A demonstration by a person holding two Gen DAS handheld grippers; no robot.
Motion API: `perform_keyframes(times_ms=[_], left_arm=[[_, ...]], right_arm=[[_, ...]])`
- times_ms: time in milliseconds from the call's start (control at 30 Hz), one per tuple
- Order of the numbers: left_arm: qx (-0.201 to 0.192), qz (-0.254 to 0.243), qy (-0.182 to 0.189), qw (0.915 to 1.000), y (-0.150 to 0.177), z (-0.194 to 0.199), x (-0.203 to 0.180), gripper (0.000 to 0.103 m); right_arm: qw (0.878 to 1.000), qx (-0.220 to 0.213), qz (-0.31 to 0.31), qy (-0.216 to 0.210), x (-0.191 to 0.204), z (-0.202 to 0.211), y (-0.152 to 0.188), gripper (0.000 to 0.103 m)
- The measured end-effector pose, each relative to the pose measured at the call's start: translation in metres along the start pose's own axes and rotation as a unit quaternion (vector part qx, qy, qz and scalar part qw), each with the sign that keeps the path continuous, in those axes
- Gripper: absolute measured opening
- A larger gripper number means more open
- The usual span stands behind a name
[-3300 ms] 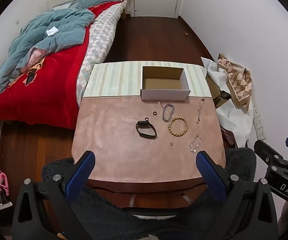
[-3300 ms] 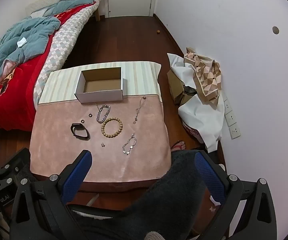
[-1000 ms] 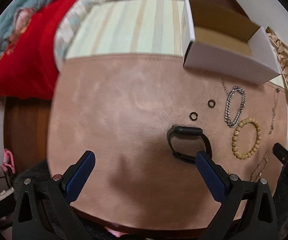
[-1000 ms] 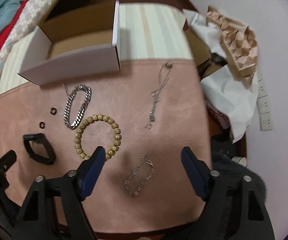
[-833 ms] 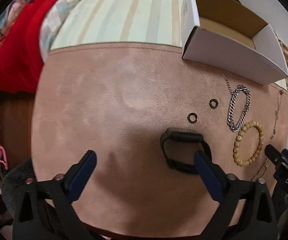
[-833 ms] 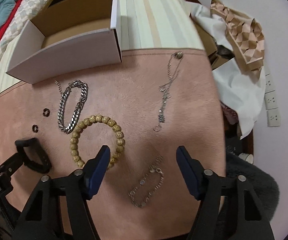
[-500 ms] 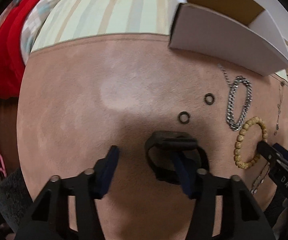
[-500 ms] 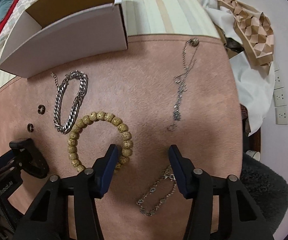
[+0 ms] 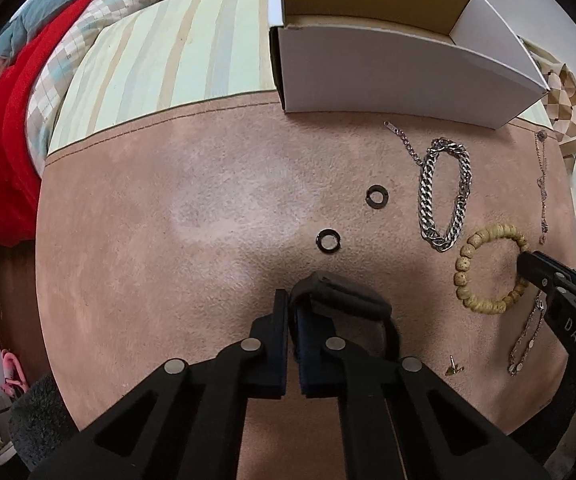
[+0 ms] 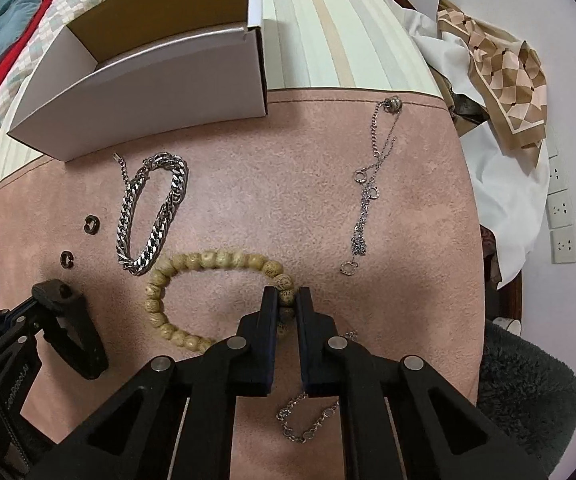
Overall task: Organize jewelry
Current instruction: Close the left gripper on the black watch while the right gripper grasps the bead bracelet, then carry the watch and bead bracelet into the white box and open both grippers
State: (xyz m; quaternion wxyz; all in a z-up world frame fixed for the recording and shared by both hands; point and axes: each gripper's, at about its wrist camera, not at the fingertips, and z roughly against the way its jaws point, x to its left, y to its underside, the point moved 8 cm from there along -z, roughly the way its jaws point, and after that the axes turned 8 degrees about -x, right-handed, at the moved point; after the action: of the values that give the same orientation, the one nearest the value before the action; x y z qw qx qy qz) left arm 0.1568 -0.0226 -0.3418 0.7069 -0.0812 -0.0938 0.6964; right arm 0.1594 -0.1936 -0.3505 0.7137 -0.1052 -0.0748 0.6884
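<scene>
My left gripper (image 9: 294, 304) is shut on the left end of a black wristband (image 9: 348, 300) lying on the pink mat (image 9: 167, 280). My right gripper (image 10: 286, 298) is shut on the right side of a wooden bead bracelet (image 10: 207, 260), which also shows in the left wrist view (image 9: 484, 268). An open white cardboard box (image 9: 388, 52) stands at the back of the mat. A silver curb-chain bracelet (image 9: 444, 196), two small dark rings (image 9: 376, 197) (image 9: 328, 241), a thin chain necklace (image 10: 372, 184) and a fine link bracelet (image 10: 308, 416) lie loose on the mat.
A tiny gold stud (image 9: 454, 368) lies near the mat's front right. A striped cloth (image 9: 167, 64) covers the table's back. A bed with a red blanket (image 9: 3, 120) is to the left. Patterned fabric and white cloth (image 10: 504, 80) are piled by the right wall.
Both grippers came down to the mat and closed: the left on the black wristband, the right on the bead bracelet.
</scene>
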Motion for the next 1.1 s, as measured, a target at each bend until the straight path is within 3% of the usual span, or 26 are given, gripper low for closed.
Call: perform_keyframes(times_ms=[200, 667, 900, 1100], left_arm=[[-0.03, 0.001, -0.002, 0.9995, -0.006, 0.024, -0.003, 0.001], [-0.147, -0.004, 0.007, 0.9892, -0.043, 0.117, 0.024, 0.001], [-0.191, -0.004, 0.007, 0.9815, -0.076, 0.151, 0.024, 0.001], [-0.213, 0.001, 0.005, 0.977, -0.11, 0.157, 0.029, 0.001]], right_arm=[[1.0, -0.009, -0.005, -0.013, -0.003, 0.011, -0.001, 0.009], [0.992, -0.109, 0.025, -0.052, 0.013, 0.111, -0.029, 0.009], [0.985, -0.156, 0.025, -0.067, 0.015, 0.157, -0.063, 0.009], [0.978, -0.187, 0.028, -0.083, 0.015, 0.176, -0.104, 0.009]])
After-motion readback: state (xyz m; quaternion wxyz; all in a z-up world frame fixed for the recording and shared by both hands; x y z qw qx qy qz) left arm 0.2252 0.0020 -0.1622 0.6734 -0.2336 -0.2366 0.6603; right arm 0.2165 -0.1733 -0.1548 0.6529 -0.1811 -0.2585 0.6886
